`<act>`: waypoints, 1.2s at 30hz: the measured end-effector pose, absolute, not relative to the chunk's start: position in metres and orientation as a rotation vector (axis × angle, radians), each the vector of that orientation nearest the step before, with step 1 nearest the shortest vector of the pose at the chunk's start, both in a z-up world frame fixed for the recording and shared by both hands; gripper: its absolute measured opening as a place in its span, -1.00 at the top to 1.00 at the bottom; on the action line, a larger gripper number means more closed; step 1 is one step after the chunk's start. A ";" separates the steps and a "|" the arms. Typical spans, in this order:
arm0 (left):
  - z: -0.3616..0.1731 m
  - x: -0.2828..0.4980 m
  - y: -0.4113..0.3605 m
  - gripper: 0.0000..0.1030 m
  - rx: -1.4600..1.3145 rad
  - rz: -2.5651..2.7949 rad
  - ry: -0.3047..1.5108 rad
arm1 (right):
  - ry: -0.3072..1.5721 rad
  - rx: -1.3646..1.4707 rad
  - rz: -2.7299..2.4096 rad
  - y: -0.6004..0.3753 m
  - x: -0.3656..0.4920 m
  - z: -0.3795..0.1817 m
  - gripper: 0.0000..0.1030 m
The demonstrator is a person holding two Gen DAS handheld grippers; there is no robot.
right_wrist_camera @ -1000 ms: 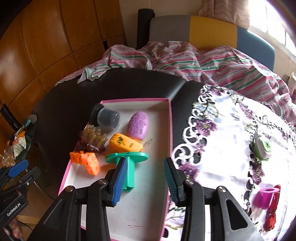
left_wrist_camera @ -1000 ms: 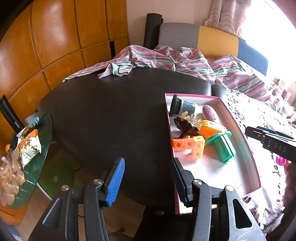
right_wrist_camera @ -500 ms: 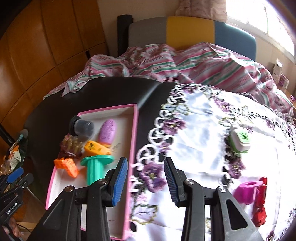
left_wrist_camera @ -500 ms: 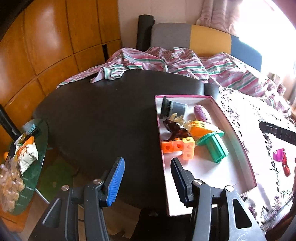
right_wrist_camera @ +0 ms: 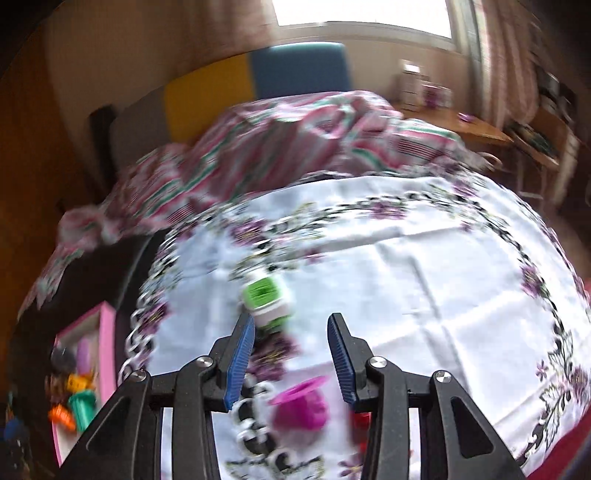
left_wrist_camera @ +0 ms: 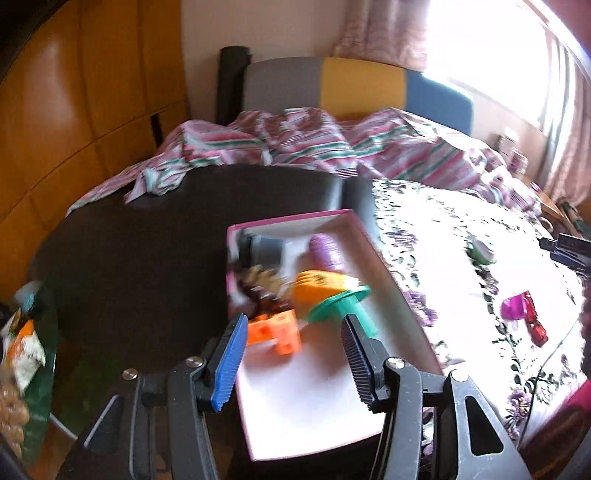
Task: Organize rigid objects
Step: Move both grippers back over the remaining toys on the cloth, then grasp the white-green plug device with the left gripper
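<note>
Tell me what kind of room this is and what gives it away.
Most likely a lived-in home room, perhaps a bedroom or sitting room: a rumpled pink-and-green striped cloth, a white embroidered floral tablecloth, curtains beside a bright window, and wooden panelling.

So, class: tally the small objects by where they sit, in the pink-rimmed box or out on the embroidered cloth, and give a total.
In the box: 6 (grey cup, purple oval, brown comb piece, orange-yellow piece, teal plunger, orange blocks)
On the cloth: 3 (green-and-white piece, magenta cup, red piece)
Total: 9
</note>
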State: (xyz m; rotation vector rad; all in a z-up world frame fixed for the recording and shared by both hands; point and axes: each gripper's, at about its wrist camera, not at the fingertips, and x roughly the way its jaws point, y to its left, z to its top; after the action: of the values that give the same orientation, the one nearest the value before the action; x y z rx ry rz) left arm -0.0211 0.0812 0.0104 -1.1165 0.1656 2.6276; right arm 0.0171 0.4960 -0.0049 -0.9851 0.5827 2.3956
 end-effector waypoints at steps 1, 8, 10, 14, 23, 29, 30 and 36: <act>0.012 -0.022 0.089 -0.17 -1.110 2.613 0.175 | 0.609 -0.965 2.366 0.508 0.022 -0.008 0.20; 0.019 -0.035 0.159 -0.49 -1.095 2.459 0.224 | 0.880 -0.919 2.196 0.557 0.049 -0.038 0.20; 0.017 -0.043 0.181 -0.56 -1.115 2.401 0.211 | 0.877 -0.918 2.188 0.558 0.050 -0.038 0.20; 0.008 -0.060 0.235 -0.56 -1.141 2.311 0.248 | 0.907 -0.934 2.208 0.554 0.048 -0.039 0.20; -0.027 -0.113 0.339 -0.74 -1.303 2.145 0.229 | 0.915 -0.934 2.224 0.557 0.047 -0.038 0.20; -0.046 -0.139 0.395 -0.88 -1.411 2.060 0.136 | 0.974 -0.938 2.213 0.563 0.048 -0.041 0.20; -0.049 -0.142 0.403 -0.88 -1.428 2.047 0.133 | 0.981 -0.938 2.216 0.563 0.048 -0.041 0.20; -0.069 -0.162 0.441 -0.88 -1.528 2.012 0.104 | 0.995 -0.929 2.226 0.563 0.047 -0.040 0.20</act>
State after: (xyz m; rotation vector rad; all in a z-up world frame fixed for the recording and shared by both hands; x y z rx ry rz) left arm -0.1621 0.4412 -0.0686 -1.5278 0.1044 2.0122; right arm 0.0468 0.5631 -0.0404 -0.9293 0.9946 2.2257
